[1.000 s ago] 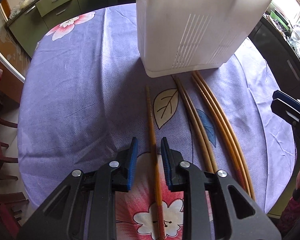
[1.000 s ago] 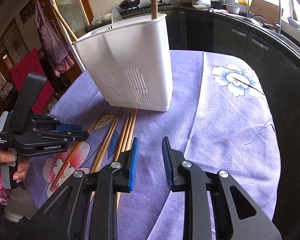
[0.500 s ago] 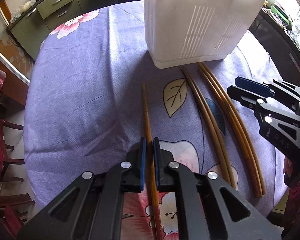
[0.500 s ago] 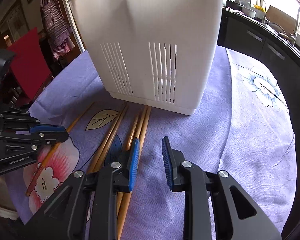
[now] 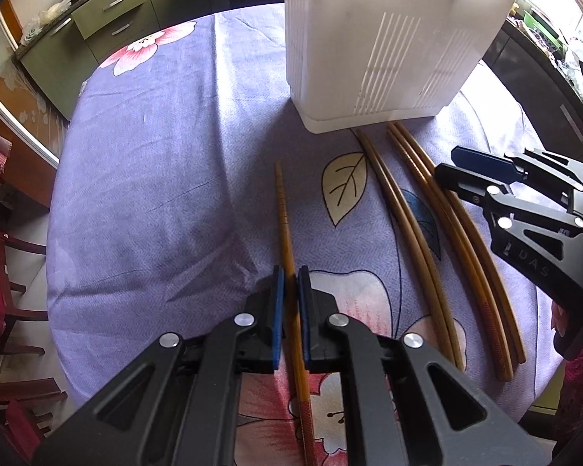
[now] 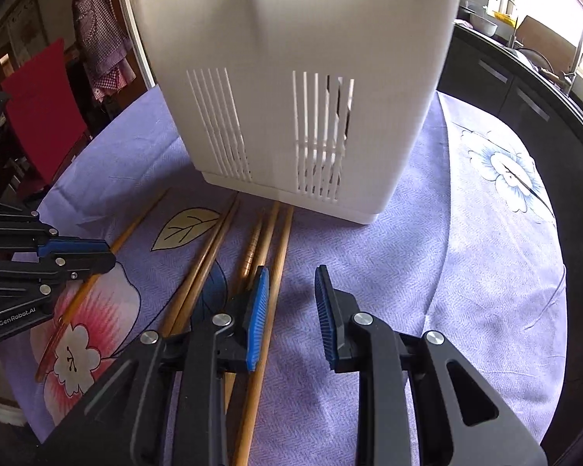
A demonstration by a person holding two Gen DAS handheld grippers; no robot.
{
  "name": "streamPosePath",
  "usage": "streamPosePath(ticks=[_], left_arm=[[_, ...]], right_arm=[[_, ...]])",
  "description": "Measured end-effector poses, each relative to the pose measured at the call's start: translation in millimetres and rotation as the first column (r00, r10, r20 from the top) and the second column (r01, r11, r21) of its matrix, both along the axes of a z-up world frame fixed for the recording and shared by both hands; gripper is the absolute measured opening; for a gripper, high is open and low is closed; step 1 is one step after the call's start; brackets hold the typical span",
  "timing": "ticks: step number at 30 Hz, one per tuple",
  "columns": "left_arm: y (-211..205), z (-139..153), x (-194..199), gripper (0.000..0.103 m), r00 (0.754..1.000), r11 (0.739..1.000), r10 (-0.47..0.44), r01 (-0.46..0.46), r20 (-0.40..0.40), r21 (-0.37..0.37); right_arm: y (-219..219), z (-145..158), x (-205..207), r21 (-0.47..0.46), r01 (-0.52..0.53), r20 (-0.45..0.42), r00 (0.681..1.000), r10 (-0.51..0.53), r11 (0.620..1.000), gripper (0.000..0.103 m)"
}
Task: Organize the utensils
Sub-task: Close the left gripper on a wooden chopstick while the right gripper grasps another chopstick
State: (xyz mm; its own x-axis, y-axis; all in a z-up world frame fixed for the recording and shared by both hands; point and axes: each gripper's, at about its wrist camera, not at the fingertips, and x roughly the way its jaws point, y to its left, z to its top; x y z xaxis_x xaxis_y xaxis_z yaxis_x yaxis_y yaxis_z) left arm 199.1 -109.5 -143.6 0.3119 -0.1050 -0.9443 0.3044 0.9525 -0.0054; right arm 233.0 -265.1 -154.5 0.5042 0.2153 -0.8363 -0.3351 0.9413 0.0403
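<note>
My left gripper (image 5: 290, 276) is shut on a single wooden chopstick (image 5: 283, 209) that lies on the purple floral tablecloth (image 5: 155, 178). Its tip points toward the white slotted utensil holder (image 5: 384, 39). Several more chopsticks (image 5: 427, 213) lie to the right in two bundles. My right gripper (image 6: 291, 283) is open, low over the cloth just right of the rightmost bundle (image 6: 270, 244), with the holder (image 6: 299, 77) close ahead. The right gripper also shows in the left wrist view (image 5: 482, 174); the left gripper shows at the left of the right wrist view (image 6: 77, 254).
The table is round, and its edge drops off at left and right. Green drawers (image 5: 109, 11) stand behind it, dark cabinets (image 6: 524, 89) and a sink at the right, red chairs (image 6: 39, 97) at the left.
My left gripper closed on the single chopstick about half a second ago and still grips it. My right gripper has moved forward and down toward the holder and the rightmost chopsticks.
</note>
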Motion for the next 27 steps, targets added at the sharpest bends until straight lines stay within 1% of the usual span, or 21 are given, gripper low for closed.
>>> streamPosePath(ticks=[2,5,6,9,10,11,12,16,21,24,27], left_arm=[[1,0,0,0.008,1.0,1.0,0.003,-0.003,-0.004,-0.006],[2,1,1,0.008,1.0,1.0,0.003,-0.003,-0.005,-0.007],[1,0,1,0.008,1.0,1.0,0.002,-0.002,-0.004,-0.004],[0,0,1,0.008,1.0,1.0,0.003,-0.003,0.0,0.0],[0,0,1,0.008,1.0,1.0,0.001,-0.001,0.001,0.001],[0,0,1,0.008,1.0,1.0,-0.001,0.001,0.001,0.002],[0,0,0,0.008,1.0,1.0,-0.002,0.002,0.001,0.003],[0,0,0,0.008,1.0,1.0,-0.008,0.008,0.0,0.009],[-1,1,-2,0.007,1.0,1.0,-0.023,0.023,-0.012,0.014],[2,1,-4,0.006,0.999,1.0,-0.025,0.025,-0.023,0.005],[6,5,-7,0.006,1.0,1.0,-0.026,0.026,-0.011,0.001]], right_arm=[[-1,-2,1,-0.014,0.012,-0.01,1.0,-0.012,1.0,0.024],[-1,-2,1,0.009,0.016,-0.024,1.0,-0.015,1.0,0.024],[7,-4,2,0.0,0.01,-0.027,1.0,-0.01,1.0,0.025],[13,-4,5,-0.027,0.003,-0.03,1.0,-0.004,1.0,0.025],[13,-4,6,-0.023,0.004,-0.041,0.999,-0.005,1.0,0.023],[12,-4,7,-0.021,0.006,-0.05,0.999,-0.007,1.0,0.015],[13,-3,7,-0.024,0.007,-0.057,0.998,-0.008,1.0,0.01],[13,-1,6,-0.027,0.008,-0.067,0.998,-0.01,1.0,0.008],[1,0,-3,-0.007,0.019,-0.067,0.998,-0.02,1.0,0.007],[-11,11,-12,0.015,0.026,-0.051,0.998,-0.025,1.0,0.007],[-19,25,-21,0.041,0.03,-0.025,0.999,-0.029,0.999,0.007]])
